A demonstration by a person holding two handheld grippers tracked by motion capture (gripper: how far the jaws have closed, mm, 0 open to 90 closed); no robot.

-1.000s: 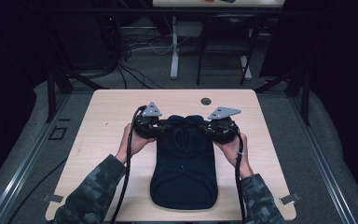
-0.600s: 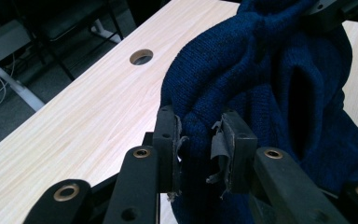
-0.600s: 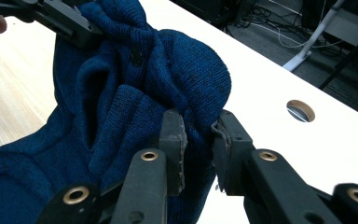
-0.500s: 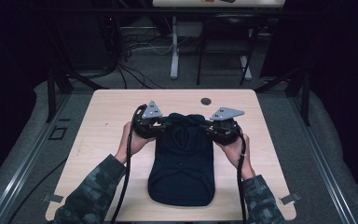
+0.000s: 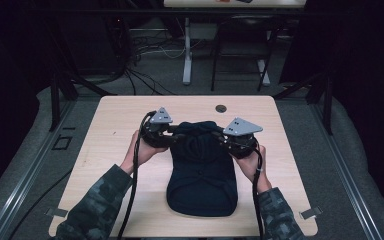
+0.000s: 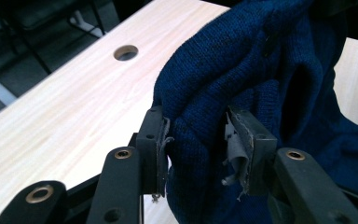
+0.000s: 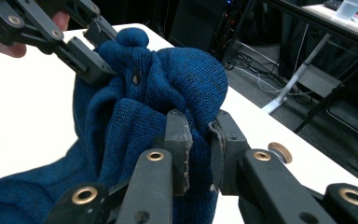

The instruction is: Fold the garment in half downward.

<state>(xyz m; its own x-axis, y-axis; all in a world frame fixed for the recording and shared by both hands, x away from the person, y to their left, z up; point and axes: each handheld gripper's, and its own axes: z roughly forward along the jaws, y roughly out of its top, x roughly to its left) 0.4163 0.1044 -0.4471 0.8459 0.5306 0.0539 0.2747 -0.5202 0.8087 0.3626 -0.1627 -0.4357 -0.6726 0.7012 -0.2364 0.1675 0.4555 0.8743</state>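
Note:
A dark blue knitted garment [image 5: 202, 175] lies lengthwise on the light wooden table [image 5: 115, 125], its far end bunched and raised. My left gripper [image 5: 172, 134] grips that raised end from the left. In the left gripper view the left gripper [image 6: 193, 135] is shut on a thick fold of the garment [image 6: 242, 56]. My right gripper [image 5: 225, 141] holds the same end from the right. In the right gripper view the right gripper [image 7: 199, 135] pinches the knit garment [image 7: 177, 79], and the left gripper [image 7: 91, 51] bites the fabric farther off. A hand holds each gripper.
A round cable hole [image 5: 221, 108] sits near the table's far edge, just beyond the garment. Bare tabletop lies left and right of the garment. Beyond the table, cables [image 5: 140, 75] and another table's white legs [image 5: 187, 50] stand on the floor.
Both grippers have kept hold of the garment's far end and drawn it slightly away from the person. The garment's near edge has slid a little farther up the table.

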